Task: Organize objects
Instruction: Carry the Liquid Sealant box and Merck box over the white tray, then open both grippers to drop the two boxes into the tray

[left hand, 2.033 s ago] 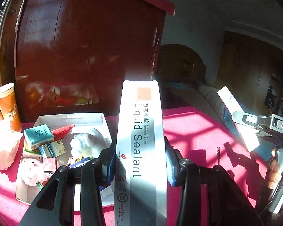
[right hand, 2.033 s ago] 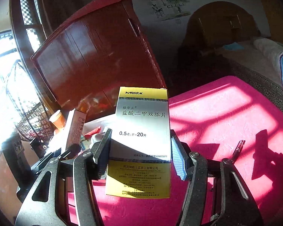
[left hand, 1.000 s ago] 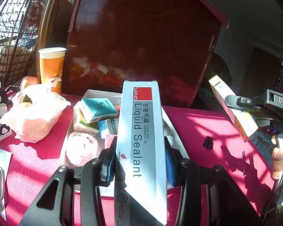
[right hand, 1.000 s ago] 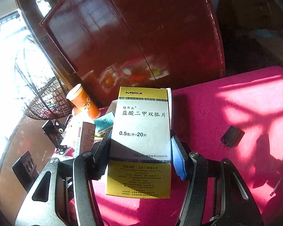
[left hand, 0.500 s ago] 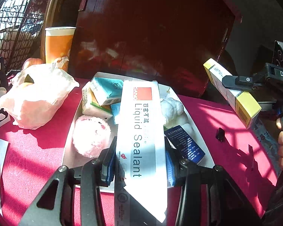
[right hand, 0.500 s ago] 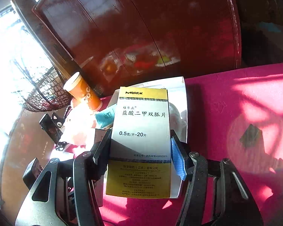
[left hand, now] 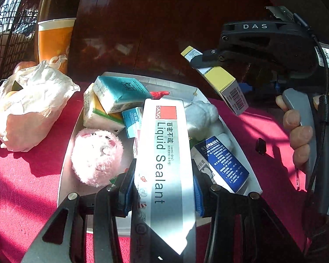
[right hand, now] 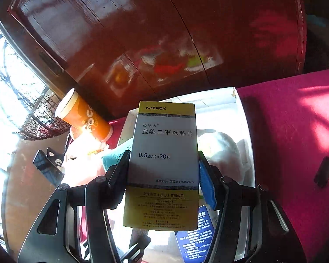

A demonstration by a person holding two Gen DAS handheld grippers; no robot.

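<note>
— So, starting at the left, what sits on the red cloth (left hand: 22, 186)?

— A crumpled plastic bag (left hand: 30, 107) lies there, with an orange paper cup (left hand: 53, 43) standing behind it against the dark wooden cabinet (left hand: 153, 22).

— And next to the bag?

— A white tray (left hand: 64, 175) rests on the cloth. Inside it a pink plush toy (left hand: 96, 154) lies near the left wall, with a teal tissue pack (left hand: 120, 93) stacked on other small boxes behind it. Some white cotton (left hand: 202, 118) and a blue box (left hand: 222, 164) lie along the right wall.

— Where is the left gripper (left hand: 163, 186)?

— It hangs over the near end of the tray, its fingers closed tight on a long grey sealant box (left hand: 164, 164) that points out over the things in the tray.

— And further right?

— The right gripper (right hand: 162, 175) is held above the tray's far right corner, clamped on a yellow and white medicine box (right hand: 164, 160). From the left camera that box (left hand: 221, 83) tilts downward, clear of the tray. A hand (left hand: 300, 133) wraps the gripper's handle.

— Anything beyond that?

— A small black object (left hand: 261, 145) lies on the cloth, right of the tray.
</note>
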